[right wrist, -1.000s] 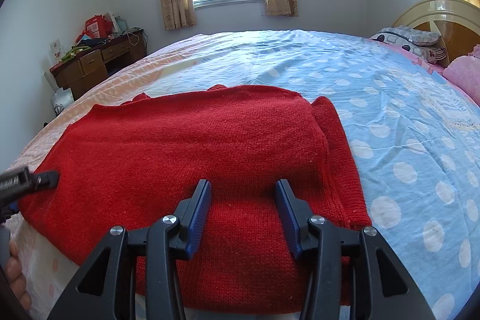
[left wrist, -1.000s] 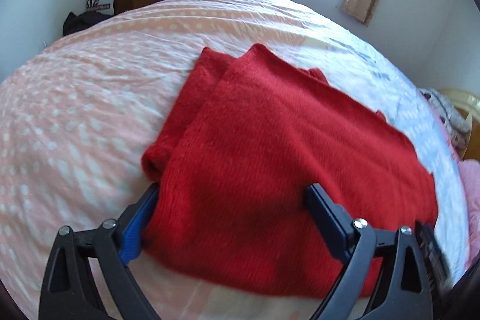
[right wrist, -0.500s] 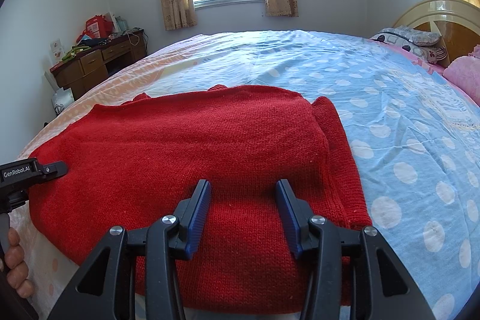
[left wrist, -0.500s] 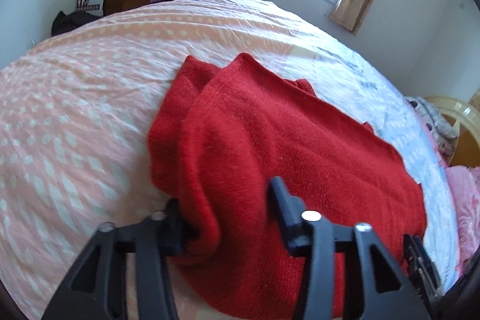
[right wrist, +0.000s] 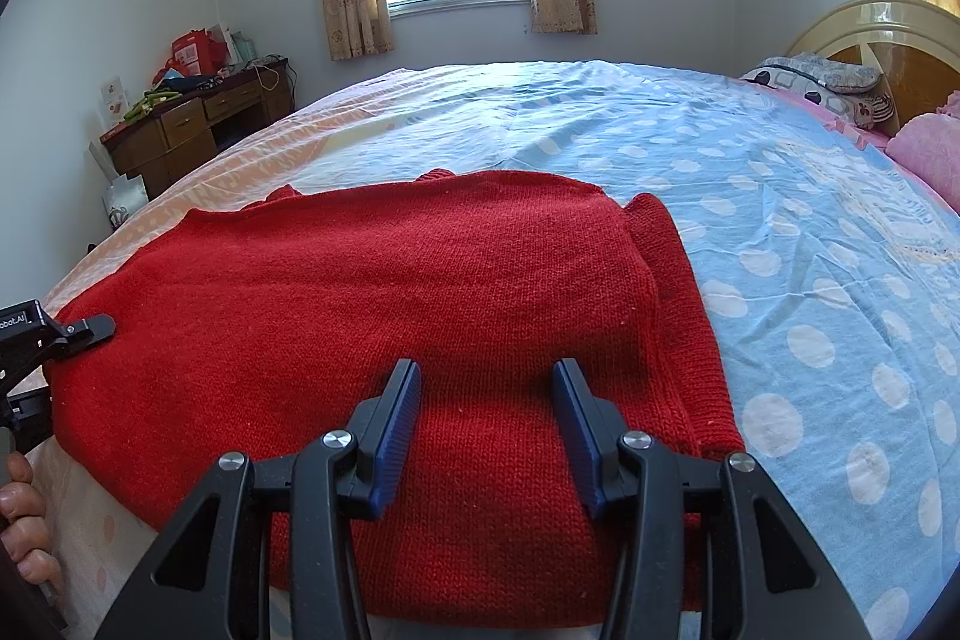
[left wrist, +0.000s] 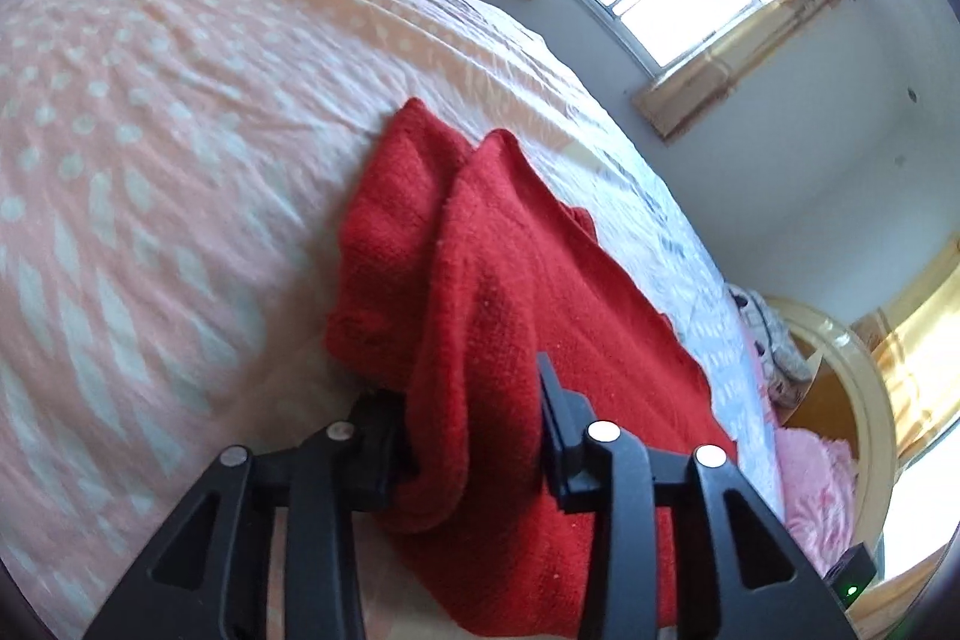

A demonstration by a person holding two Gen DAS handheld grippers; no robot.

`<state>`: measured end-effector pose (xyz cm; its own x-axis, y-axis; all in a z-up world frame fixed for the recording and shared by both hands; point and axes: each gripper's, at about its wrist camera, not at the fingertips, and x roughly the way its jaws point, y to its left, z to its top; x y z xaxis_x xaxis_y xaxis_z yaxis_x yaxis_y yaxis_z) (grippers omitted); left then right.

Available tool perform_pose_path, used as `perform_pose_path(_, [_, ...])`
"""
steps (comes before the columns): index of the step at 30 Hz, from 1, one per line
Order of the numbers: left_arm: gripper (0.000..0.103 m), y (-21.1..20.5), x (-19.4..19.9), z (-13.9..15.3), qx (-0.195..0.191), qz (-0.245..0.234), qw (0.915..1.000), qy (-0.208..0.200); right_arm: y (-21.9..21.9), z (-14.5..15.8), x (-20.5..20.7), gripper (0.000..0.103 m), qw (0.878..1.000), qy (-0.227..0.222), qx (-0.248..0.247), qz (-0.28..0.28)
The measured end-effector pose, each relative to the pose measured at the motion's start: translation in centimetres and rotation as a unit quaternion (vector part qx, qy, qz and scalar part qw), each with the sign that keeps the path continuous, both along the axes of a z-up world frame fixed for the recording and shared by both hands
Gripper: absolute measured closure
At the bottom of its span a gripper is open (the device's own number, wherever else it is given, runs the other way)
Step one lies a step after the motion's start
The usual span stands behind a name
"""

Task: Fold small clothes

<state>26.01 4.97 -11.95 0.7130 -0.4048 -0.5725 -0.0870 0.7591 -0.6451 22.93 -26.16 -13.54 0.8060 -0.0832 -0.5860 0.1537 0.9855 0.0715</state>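
on the bed, the red sweater lies flat near the front edge, sleeves already tucked in. change since a second ago: left tongs went from wide open over the left edge to pinched on a bunched fold of sweater, and that edge now lifts off the bed. looks like the start of folding the left side across. right tongs haven't moved, half open, hovering over the near hem, gripping nothing. hidden: left tongs' left pad is buried in fabric, so can't tell how many layers it holds. near hem is cut off behind both tongs. left view is motion-blurred.
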Motion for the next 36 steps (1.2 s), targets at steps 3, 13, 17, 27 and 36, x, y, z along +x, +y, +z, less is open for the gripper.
perform_pose_path(3, [0.054, -0.4, 0.2, 0.2, 0.008, 0.002, 1.0, -0.001, 0.0, 0.0, 0.0, 0.056, 1.0, 0.0, 0.0, 0.0])
perform_pose_path(13, [0.078, -0.5, 0.5, 0.7, 0.051, -0.004, 0.9987, -0.001, 0.1, 0.0, 0.1, 0.055, 1.0, 0.001, -0.003, 0.0])
perform_pose_path(17, [0.078, -1.7, 0.0, 2.4, 0.096, -0.007, 0.9952, -0.02, 0.0, 0.1, 0.1, 0.054, 1.0, 0.0, 0.001, 0.003])
perform_pose_path(27, [0.079, -1.7, -0.4, 2.9, 0.101, -0.007, 0.9941, -0.037, 0.2, 0.9, 1.2, 0.052, 0.999, 0.038, -0.014, 0.008])
perform_pose_path(36, [0.079, -5.5, -0.3, 5.5, 0.198, -0.045, 0.974, -0.101, 0.2, 5.8, 2.5, 0.052, 0.994, 0.011, 0.092, 0.064])
